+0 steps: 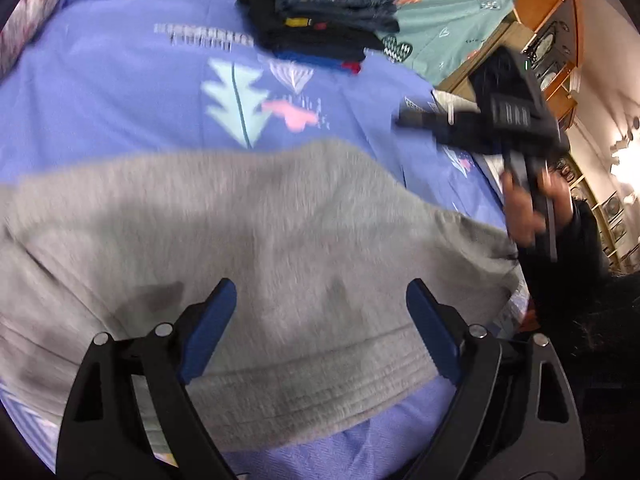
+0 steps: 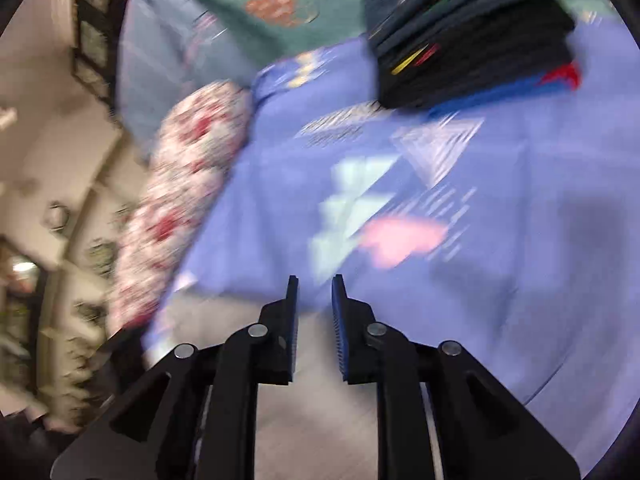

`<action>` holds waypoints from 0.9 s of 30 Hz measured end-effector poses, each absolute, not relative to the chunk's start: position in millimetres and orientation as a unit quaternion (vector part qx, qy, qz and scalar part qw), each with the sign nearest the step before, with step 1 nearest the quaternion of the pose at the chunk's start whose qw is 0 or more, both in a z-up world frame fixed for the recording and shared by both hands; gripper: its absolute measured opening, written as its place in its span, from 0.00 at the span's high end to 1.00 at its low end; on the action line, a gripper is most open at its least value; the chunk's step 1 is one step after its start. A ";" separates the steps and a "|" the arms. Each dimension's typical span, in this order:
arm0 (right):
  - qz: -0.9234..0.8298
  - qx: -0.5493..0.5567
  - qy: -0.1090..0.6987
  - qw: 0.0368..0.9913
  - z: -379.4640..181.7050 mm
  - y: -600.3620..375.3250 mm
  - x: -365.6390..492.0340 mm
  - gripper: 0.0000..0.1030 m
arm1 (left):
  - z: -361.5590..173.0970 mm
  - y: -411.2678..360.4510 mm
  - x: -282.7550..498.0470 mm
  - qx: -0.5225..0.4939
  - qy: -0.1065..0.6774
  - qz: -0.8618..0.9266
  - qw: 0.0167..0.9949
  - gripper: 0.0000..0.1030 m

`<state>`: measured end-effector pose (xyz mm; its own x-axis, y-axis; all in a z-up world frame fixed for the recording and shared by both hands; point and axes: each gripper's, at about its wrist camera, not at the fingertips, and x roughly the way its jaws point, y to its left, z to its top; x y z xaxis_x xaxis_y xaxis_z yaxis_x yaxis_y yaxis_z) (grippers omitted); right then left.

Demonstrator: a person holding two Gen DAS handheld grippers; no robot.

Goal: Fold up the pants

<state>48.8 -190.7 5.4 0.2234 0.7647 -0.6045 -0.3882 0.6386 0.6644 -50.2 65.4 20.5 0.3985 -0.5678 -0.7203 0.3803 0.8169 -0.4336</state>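
The gray pants (image 1: 256, 248) are spread on the blue bedsheet (image 1: 112, 96). The left gripper (image 1: 320, 300) is held low above the waistband with its jaws wide apart. The right gripper (image 2: 315, 280), raised over the sheet in a hand (image 1: 524, 212), is narrowly open and empty. Folded clothes (image 1: 320, 20) are stacked farther away.

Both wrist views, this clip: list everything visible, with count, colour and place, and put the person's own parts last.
grey pants: one, light grey, spread on the bed in front of the left tongs, waistband nearest them.
bedsheet: one, periwinkle blue with tree and pink prints, under the pants.
teal cover: one, teal green with small prints, far end of the bed.
folded clothes stack: one pile, dark blue and black with red, yellow and blue trim, far side of the bed.
floral pillow: one, white and red, bed's edge.
wooden shelf: one, orange-brown, beside the bed.
left tongs: open, over the waistband.
right tongs: narrowly open, empty.
hand: one, gripping the right tongs' handle.
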 end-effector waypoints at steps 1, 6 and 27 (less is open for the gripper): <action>0.377 0.184 0.507 0.753 -3.2 -182.6 39.7 0.79 | 23.2 68.7 -46.4 -0.087 0.465 -0.257 0.843 0.10; 0.248 0.171 0.544 0.783 -76.2 -193.7 44.9 0.89 | -21.6 128.9 -20.5 -0.179 0.514 -0.169 0.822 0.24; -0.120 0.312 0.385 0.860 -2.7 -502.8 -257.4 0.21 | 14.1 18.5 -62.8 -0.142 0.438 -0.269 0.846 0.07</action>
